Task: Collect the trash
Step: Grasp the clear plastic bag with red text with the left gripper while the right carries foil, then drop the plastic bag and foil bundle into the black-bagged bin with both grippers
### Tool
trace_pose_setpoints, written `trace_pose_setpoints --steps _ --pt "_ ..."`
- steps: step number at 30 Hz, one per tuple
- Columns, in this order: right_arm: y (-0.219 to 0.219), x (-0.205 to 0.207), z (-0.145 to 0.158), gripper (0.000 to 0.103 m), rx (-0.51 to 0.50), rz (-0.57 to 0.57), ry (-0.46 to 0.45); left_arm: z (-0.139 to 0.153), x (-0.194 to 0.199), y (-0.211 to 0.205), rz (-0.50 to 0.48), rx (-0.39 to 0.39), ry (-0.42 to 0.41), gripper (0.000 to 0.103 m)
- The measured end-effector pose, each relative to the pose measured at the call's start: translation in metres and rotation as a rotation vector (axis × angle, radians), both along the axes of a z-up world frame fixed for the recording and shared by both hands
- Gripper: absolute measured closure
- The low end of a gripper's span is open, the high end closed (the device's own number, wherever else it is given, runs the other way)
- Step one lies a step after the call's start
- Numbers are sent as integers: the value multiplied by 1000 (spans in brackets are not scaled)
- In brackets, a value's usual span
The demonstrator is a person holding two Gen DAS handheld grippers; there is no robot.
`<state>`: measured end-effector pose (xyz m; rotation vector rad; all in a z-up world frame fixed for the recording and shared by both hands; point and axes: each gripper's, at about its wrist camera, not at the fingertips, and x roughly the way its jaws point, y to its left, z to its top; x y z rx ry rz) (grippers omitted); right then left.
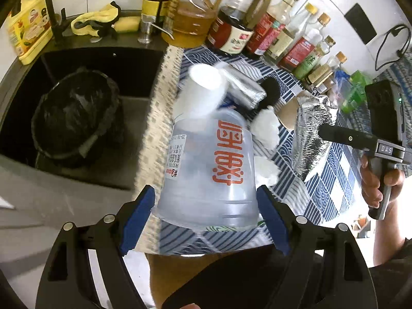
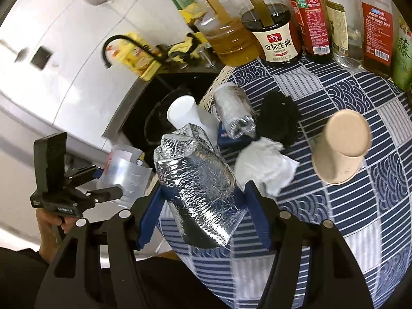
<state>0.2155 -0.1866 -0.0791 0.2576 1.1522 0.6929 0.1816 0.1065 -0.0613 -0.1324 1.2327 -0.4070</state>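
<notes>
Left wrist | left tongs [image 1: 206, 206] pinch one clear cup [image 1: 208, 170] | right tongs [image 2: 203, 206] pinch one foil pouch [image 2: 198, 188]

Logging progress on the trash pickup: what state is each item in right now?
Clear plastic cup: held in left claw.
Foil bag: held in right claw.
Foil roll: lying on tablecloth.
Brown paper cup: upside down.
Trash bin: open, bag-lined.

Clear glossy plastic cup [image 1: 208, 164], crinkled shiny foil pouch [image 2: 198, 188]
</notes>
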Motion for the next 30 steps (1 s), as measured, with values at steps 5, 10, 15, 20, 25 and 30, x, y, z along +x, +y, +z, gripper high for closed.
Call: trace_pose_setpoints --steps 5,10,15,20,25,30 --pt "41 -5 13 40 -19 -73 -19 2 20 59 -52 -25 -9 25" --pt "88 -5 15 40 11 -103 -34 4 38 105 -82 -27 -17 25" --pt "137 9 9 40 55 -99 -36 7 52 148 -74 -34 -19 25" --pt "196 35 5 40 81 -62 -41 10 69 190 -51 -16 -33 25" --pt "235 64 2 39 108 -65 -41 11 82 225 4 -66 -43 25" --pt "270 93 -4 39 85 -63 -31 8 99 253 62 -109 -61 25"
